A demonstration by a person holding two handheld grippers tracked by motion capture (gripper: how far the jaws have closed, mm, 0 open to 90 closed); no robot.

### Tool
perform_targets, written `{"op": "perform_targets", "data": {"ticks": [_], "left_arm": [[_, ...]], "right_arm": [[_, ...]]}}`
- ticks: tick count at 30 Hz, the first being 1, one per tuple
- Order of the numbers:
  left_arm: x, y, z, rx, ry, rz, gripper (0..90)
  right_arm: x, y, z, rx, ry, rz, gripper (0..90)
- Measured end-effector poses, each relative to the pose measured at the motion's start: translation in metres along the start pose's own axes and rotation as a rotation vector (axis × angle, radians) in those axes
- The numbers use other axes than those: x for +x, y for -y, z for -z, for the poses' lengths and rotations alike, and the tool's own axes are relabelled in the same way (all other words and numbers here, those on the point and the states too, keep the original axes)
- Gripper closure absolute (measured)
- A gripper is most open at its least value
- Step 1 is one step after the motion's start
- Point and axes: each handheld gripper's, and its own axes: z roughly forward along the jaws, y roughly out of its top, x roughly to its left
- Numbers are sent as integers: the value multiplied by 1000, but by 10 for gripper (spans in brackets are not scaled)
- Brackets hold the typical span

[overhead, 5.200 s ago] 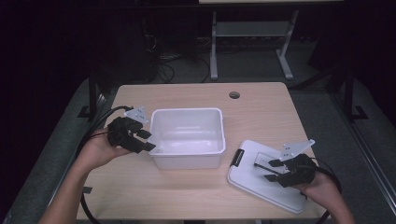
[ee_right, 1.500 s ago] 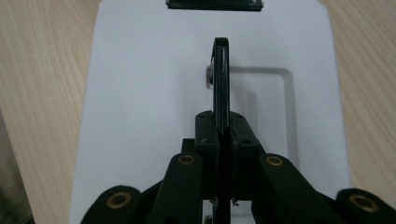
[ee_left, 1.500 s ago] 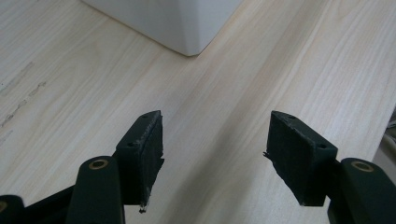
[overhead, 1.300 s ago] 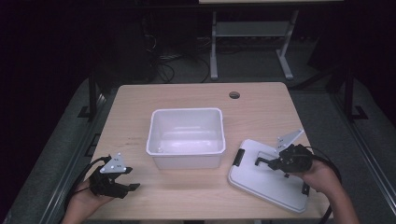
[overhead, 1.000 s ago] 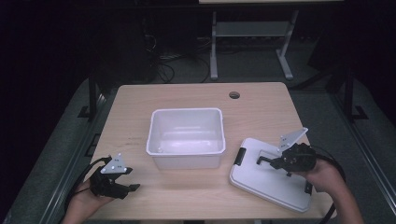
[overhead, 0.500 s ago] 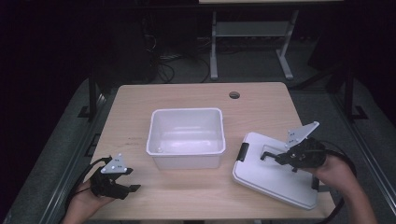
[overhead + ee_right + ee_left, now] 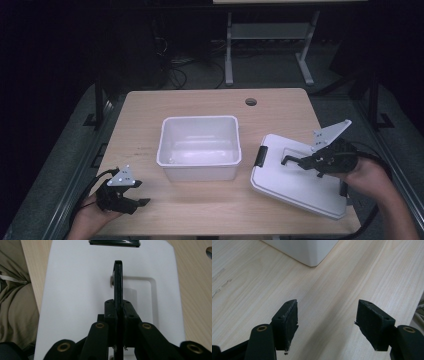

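Note:
An empty white plastic bin (image 7: 199, 172) stands in the middle of the wooden table (image 7: 150, 107). Its white lid (image 7: 295, 182) lies to the right, tilted, with a black latch (image 7: 261, 156) on the edge facing the bin. My right gripper (image 7: 305, 162) is shut on the lid's thin black handle (image 7: 290, 160); in the right gripper view the handle (image 7: 118, 277) stands upright between the closed jaws of the right gripper (image 7: 118, 307) over the lid (image 7: 75, 290). My left gripper (image 7: 142, 202) rests open at the table's front left, nothing between its jaws, the left gripper (image 7: 325, 330) facing the bin's corner (image 7: 309, 250).
A round cable hole (image 7: 251, 102) sits near the table's far edge. Dark floor, cables and a metal stand (image 7: 265, 45) lie beyond the table. Bare wood stretches between the left gripper and the bin.
The right gripper has risen with the lid's handle, lifting and tilting the lid. Earlier the left gripper left the bin's left side for the front left corner, where it now stays.

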Motion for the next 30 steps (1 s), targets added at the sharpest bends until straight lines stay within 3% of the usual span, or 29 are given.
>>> {"op": "perform_targets", "data": {"ticks": [12, 30], "left_arm": [[0, 1, -1, 3, 4, 4, 330], [2, 3, 1, -5, 11, 6, 329]], "right_arm": [[-1, -19, 19, -18, -6, 23, 843], [-5, -64, 27, -63, -32, 88, 843]]}}
